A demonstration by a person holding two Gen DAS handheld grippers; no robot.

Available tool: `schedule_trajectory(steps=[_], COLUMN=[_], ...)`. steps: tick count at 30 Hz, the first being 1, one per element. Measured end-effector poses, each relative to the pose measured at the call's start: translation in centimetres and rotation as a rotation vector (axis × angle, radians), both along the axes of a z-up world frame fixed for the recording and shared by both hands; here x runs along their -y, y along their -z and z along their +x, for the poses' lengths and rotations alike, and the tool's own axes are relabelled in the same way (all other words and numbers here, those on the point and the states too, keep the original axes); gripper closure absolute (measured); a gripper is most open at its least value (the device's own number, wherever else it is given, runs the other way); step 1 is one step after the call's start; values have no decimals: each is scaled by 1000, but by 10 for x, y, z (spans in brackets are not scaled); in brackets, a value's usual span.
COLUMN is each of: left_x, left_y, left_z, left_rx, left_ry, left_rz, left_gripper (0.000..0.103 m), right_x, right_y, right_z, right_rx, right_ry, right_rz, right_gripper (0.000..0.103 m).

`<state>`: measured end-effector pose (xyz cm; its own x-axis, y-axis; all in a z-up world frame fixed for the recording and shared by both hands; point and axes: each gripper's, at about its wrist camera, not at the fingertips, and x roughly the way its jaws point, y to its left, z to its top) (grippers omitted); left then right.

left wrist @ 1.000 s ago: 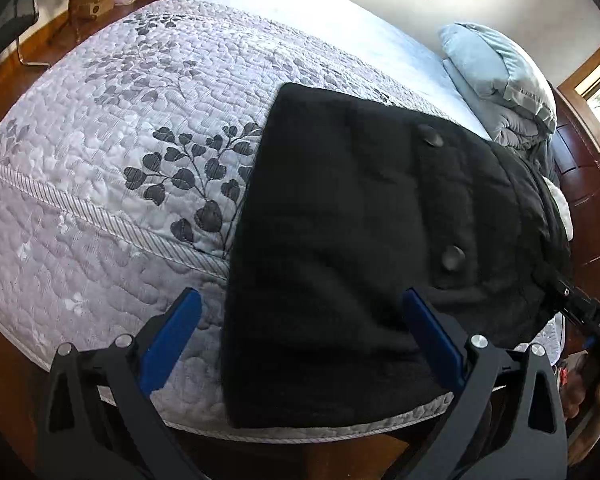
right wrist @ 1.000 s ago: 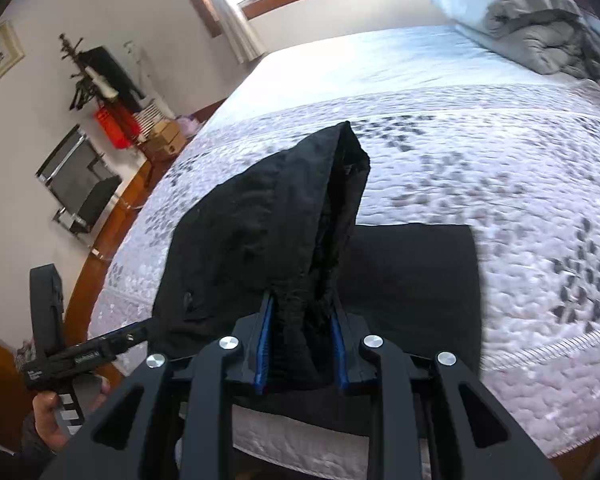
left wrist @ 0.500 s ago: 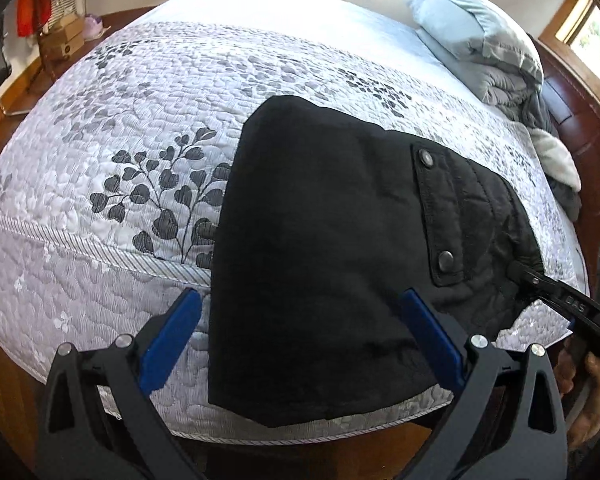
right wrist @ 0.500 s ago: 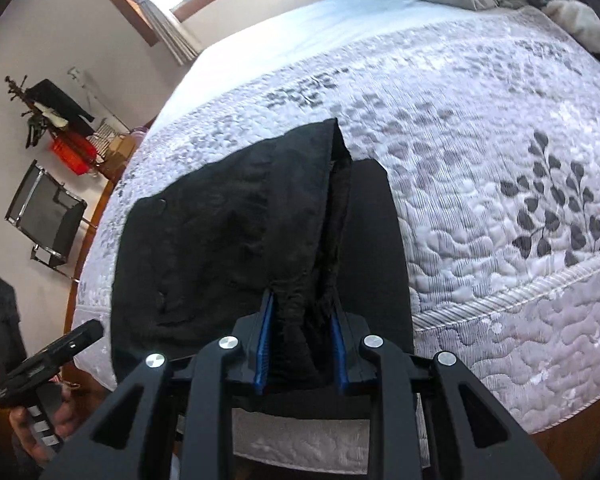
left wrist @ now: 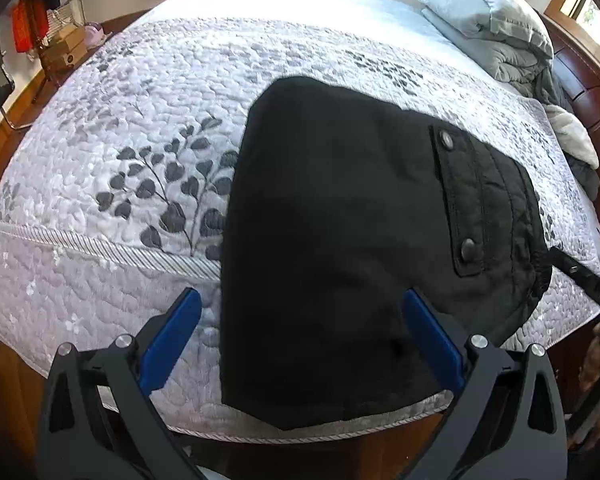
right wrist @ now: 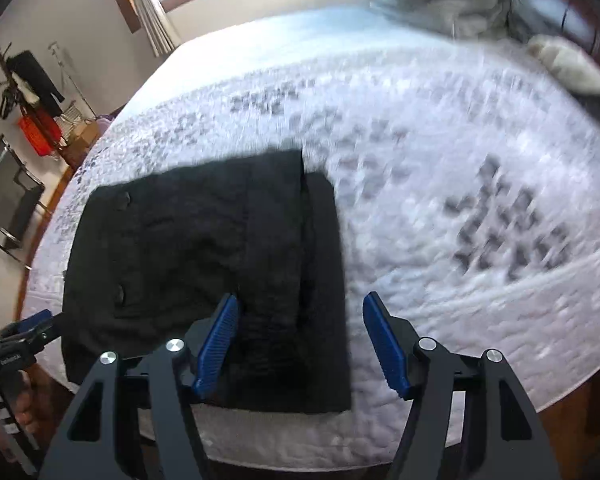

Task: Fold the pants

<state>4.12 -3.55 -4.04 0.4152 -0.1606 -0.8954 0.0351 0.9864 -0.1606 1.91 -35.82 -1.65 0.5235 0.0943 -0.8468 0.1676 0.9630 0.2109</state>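
- Closest in, the right hand-held gripper (right wrist: 300, 340) has its blue pads spread apart and the jaws are opening right now. The folded edge of the pants (right wrist: 204, 264) lies under and between them, but neither pad is pressing on the cloth, so it's got nothing in its grip.
- The left hand-held gripper (left wrist: 300, 340) is spread wide too, one pad over the bare quilt and the other over the black fabric. Nothing pinched there either; it just hangs over the near edge.
- The pants (left wrist: 352, 248) are lying folded on the bed (left wrist: 100, 264), right at the near edge, with the bottom corner drooping a bit over the side. In the right wrist view the top layer sits slightly offset, so a strip of the lower layer shows along the right side.
- A pocket flap (left wrist: 460, 204) with two snap buttons faces up, toward the right side of the pants in the left wrist view.
- The quilt (left wrist: 160, 128) is white-grey with a dark leaf print just beside the pants.
- Further back there's a bundled grey-blue duvet (left wrist: 492, 28) up near the headboard, well apart from the pants.
- Way off at the wall, a coat rack (right wrist: 28, 92) with dark clothes and something red. The right wrist view is pretty motion-blurred back there.
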Motion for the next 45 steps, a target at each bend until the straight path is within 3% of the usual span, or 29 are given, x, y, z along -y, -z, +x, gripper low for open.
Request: schedule_trajectory(steps=[4, 8, 15, 19, 23, 28, 35, 39, 45], left_x=[4, 20, 39, 34, 30, 20, 6, 9, 15], left_y=[-10, -18, -11, 14, 23, 15, 6, 10, 33], left_z=[9, 24, 48, 64, 68, 61, 23, 11, 14], left_rx=[24, 47, 39, -35, -47, -54, -54, -46, -63], left_ry=[6, 44, 93, 80, 67, 66, 51, 48, 55], left_rz=[3, 17, 40, 30, 16, -3, -51, -43, 10], left_gripper=[3, 3, 3, 3, 2, 3, 3, 3, 2], right_x=[0, -18, -39, -37, -34, -27, -30, -37, -51], right_y=[-25, -31, -1, 28, 42, 30, 10, 17, 36], right_z=[14, 41, 85, 96, 96, 84, 26, 7, 15], right_rx=[77, 110, 22, -54, -61, -27, -2, -24, -69], right_ry=[-32, -90, -124, -102, -101, -84, -119, -130, -140], right_rz=[86, 99, 113, 96, 110, 144, 143, 96, -2], right_gripper=[36, 36, 39, 39, 38, 38, 38, 38, 35])
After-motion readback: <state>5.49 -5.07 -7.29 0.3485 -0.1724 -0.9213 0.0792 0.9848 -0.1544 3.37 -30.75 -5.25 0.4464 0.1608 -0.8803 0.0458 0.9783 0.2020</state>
